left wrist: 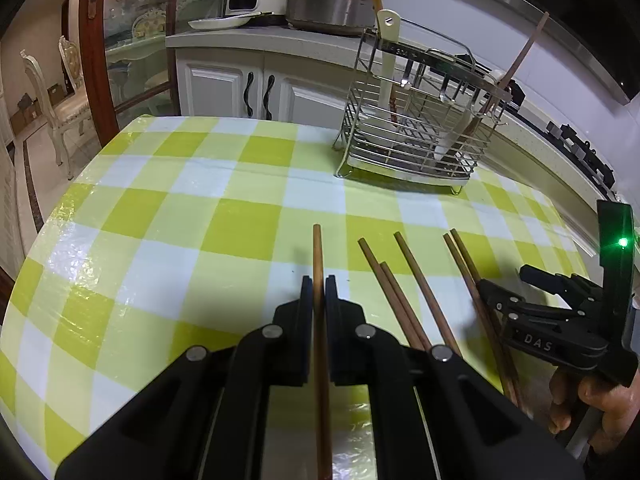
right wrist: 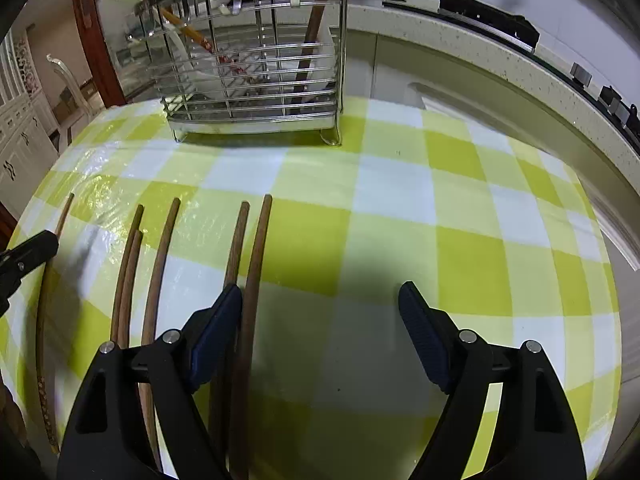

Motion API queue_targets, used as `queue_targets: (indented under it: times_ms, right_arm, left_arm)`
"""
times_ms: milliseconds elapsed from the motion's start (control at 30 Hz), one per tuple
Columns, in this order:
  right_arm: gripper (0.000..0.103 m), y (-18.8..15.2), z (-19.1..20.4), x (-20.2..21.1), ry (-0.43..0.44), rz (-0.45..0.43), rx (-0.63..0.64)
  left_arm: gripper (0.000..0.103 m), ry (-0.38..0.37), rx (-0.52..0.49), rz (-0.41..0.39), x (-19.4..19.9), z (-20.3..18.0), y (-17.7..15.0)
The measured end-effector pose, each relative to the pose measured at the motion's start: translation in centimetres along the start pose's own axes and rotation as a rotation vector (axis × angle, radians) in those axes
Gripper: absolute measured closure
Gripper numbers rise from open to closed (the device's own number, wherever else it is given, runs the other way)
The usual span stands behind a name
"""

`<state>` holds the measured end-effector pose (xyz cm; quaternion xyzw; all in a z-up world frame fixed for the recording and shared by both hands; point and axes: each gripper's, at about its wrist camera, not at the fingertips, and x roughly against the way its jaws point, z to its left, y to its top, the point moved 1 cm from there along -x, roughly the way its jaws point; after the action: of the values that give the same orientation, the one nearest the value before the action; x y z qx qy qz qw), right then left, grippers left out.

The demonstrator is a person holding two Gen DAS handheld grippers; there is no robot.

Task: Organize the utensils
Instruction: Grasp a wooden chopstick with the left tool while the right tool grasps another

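My left gripper (left wrist: 319, 285) is shut on one brown chopstick (left wrist: 317, 248), which points forward between the pads, just above the green-checked table (left wrist: 160, 240). Several more brown chopsticks (left wrist: 424, 288) lie side by side to its right. My right gripper (right wrist: 320, 290) stands open low over the cloth. Its left finger (right wrist: 224, 316) rests over the rightmost pair of chopsticks (right wrist: 258, 240). One of that pair lies just inside the jaws and the pads do not press on it. A wire utensil rack (left wrist: 412, 136) stands at the back, holding a white spatula (left wrist: 387, 60) and other sticks.
The rack (right wrist: 256, 92) is directly ahead of the right gripper. A white counter edge (right wrist: 520, 80) curves along the table's right side. A person's hand (left wrist: 592, 408) holds the right gripper. Cabinets, pots and a chair (left wrist: 60, 112) lie beyond the table's far and left edges.
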<state>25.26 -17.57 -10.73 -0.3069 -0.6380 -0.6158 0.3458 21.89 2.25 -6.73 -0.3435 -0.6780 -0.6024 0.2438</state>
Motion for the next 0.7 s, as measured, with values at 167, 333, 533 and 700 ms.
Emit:
queue_targets:
  times_ms: [167, 333, 533, 700]
  right_arm:
    - [0.05, 0.5, 0.4, 0.0, 0.022, 0.004, 0.024]
    - [0.091, 0.9, 0.9, 0.3, 0.062, 0.012, 0.037]
    - [0.094, 1.4, -0.5, 3.2, 0.083, -0.075, -0.004]
    - [0.094, 2.3, -1.5, 6.9, 0.089, -0.156, -0.029]
  left_arm:
    - [0.097, -0.008, -0.012, -0.009, 0.3, -0.3, 0.1]
    - [0.097, -0.017, -0.022, -0.042, 1.5, -0.5, 0.6]
    - [0.097, -0.042, -0.035, -0.099, 3.5, -1.1, 1.1]
    - [0.097, -0.058, -0.049, -0.162, 5.5, -1.9, 1.6]
